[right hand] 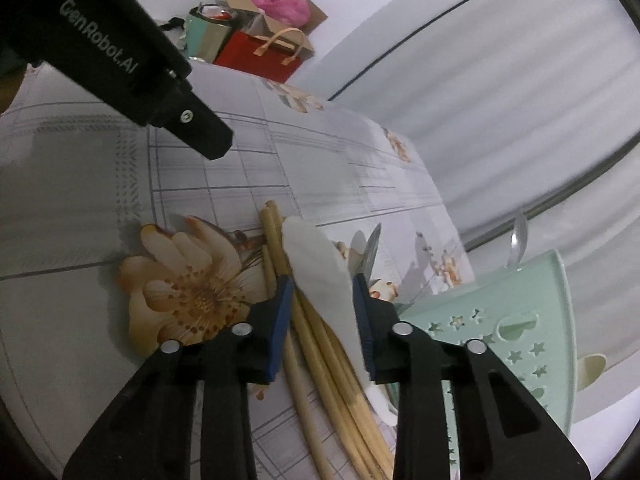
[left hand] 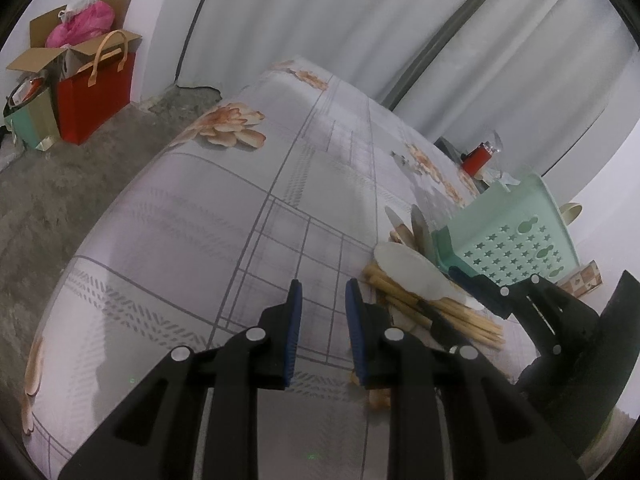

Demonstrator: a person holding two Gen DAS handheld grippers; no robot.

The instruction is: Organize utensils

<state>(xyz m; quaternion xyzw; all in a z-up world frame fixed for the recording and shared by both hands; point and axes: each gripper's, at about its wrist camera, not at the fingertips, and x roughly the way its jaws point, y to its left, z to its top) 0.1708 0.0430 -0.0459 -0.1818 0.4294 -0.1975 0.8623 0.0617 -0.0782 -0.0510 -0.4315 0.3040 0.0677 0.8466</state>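
Nearest, left gripper (left hand: 322,300): jaws slightly apart, nothing between them, above the floral tablecloth (left hand: 200,220). Right gripper (right hand: 322,292): jaws straddling a white spatula (right hand: 320,272); pad contact cannot be told. Beneath it, bamboo chopsticks (right hand: 316,360) piled on the cloth. Beyond, a knife (right hand: 372,250). Right, mint basket (right hand: 520,312), tipped, holding a spoon (right hand: 519,240).

The right gripper (right hand: 322,296) hangs low over a table covered by a grey checked tablecloth (right hand: 312,152) printed with flowers. Between its blue pads (right hand: 280,320) lies a white rice paddle (right hand: 320,276), resting across a bundle of wooden chopsticks (right hand: 316,368); whether the pads touch it is unclear. A mint green basket (right hand: 520,312) with star cutouts stands at the table's right edge, beside a metal blade (right hand: 372,250). The left gripper (right hand: 200,132) reaches in from the upper left.
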